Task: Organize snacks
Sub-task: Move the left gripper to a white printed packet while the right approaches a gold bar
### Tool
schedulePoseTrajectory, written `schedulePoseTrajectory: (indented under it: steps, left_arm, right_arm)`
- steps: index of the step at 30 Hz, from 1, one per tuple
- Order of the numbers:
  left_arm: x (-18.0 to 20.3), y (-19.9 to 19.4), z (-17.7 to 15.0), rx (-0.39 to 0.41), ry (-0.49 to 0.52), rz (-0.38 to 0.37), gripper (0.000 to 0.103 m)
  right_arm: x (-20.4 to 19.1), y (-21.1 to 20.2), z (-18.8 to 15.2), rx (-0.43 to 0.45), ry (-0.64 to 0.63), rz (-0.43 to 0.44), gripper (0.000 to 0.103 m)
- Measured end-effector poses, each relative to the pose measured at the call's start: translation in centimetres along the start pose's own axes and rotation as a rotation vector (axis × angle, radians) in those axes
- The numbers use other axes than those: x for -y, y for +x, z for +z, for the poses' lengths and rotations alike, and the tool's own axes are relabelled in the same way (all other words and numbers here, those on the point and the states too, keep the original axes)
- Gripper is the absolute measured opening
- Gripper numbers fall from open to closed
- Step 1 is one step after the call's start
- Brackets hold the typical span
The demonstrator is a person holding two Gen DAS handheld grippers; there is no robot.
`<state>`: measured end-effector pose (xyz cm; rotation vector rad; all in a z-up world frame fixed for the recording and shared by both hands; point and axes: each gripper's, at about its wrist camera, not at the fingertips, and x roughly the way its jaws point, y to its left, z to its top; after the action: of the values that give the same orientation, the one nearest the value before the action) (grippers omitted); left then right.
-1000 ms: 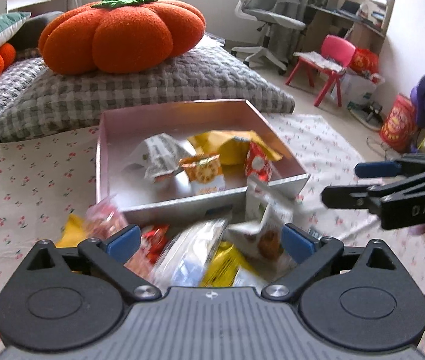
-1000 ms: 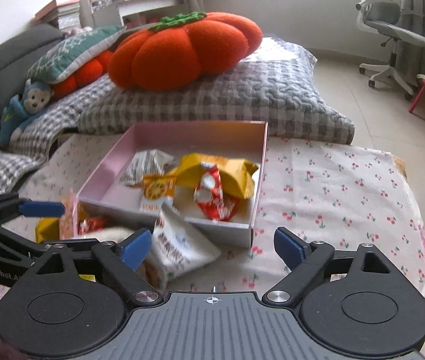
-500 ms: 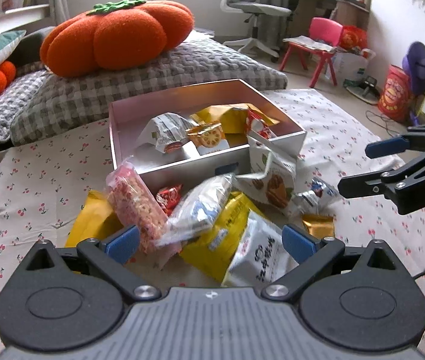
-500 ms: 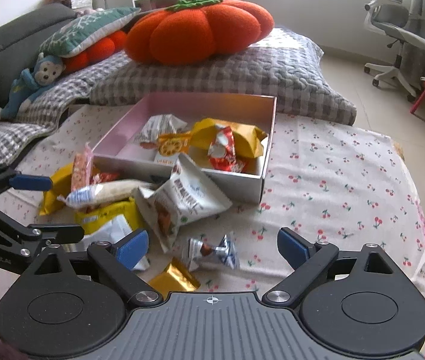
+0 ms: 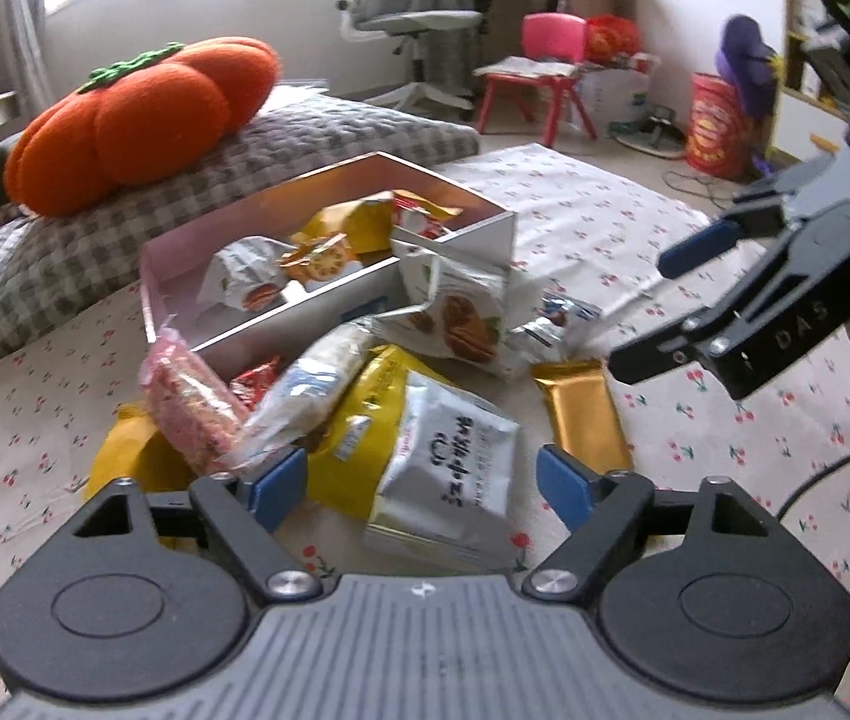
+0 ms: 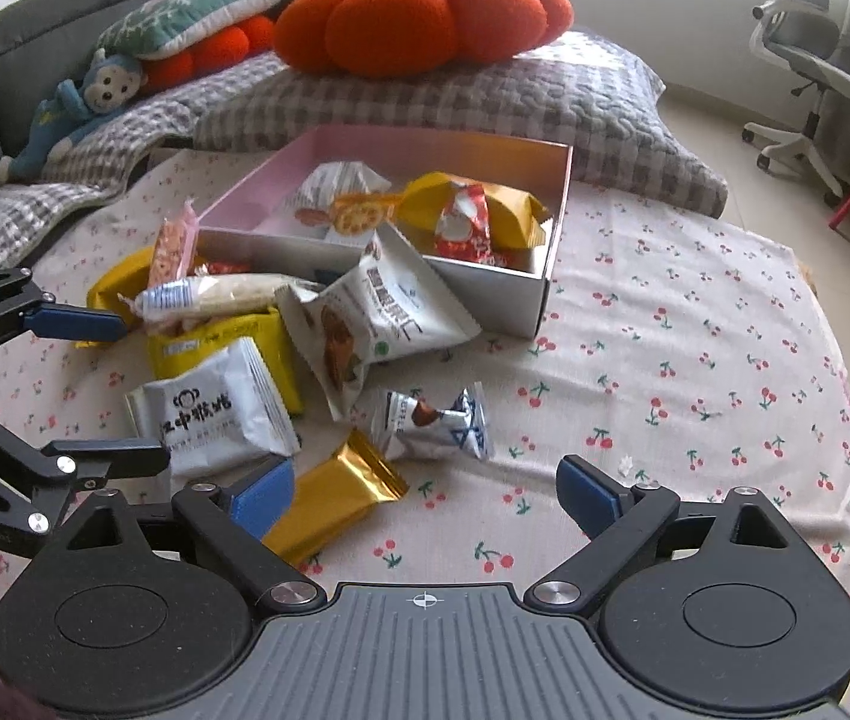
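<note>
A pink open box point(image 5: 461, 204) point(image 6: 557, 228) on the cherry-print cloth holds several snack packets. In front of it lies a loose pile: a silver packet point(image 5: 449, 468) point(image 6: 215, 414), a yellow bag point(image 5: 365, 420), a gold bar point(image 5: 581, 414) point(image 6: 335, 498), a white cookie bag point(image 5: 455, 312) point(image 6: 383, 312), a pink packet point(image 5: 191, 396) and a small blue-white candy point(image 6: 431, 420). My left gripper point(image 5: 422, 480) is open and empty, just before the silver packet. My right gripper point(image 6: 425, 495) is open and empty, over the gold bar and candy.
A grey checked cushion point(image 6: 485, 90) with an orange pumpkin pillow point(image 6: 425, 6) lies behind the box. A sofa with a blue monkey toy point(image 6: 83, 102) is at the left. An office chair point(image 5: 407, 24), a red stool point(image 5: 539, 78) and clutter stand on the floor beyond.
Both grippers have pulled back from the box, so the whole snack pile now shows in front of them. Both stay open and empty.
</note>
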<state>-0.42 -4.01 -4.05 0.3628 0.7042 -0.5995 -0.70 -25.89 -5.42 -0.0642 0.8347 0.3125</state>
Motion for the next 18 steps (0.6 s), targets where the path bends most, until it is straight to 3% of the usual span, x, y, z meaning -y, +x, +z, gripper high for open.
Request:
schedulePoseTrajectory:
  steps: [7, 14, 18]
  left_arm:
    - [1.4, 1.0, -0.1, -0.040, 0.072, -0.011, 0.060]
    - [1.6, 1.6, -0.5, -0.057, 0.112, 0.016, 0.060]
    - [1.8, 1.9, -1.0, -0.079, 0.108, 0.031, 0.054]
  right_arm:
    - [0.0, 0.1, -0.2, -0.005, -0.003, 0.004, 0.096]
    - [-0.2, 0.6, -0.6, -0.023, -0.010, 0.007, 0.096]
    - [-0.4, 1.0, -0.7, -0.037, -0.008, 0.013, 0.096]
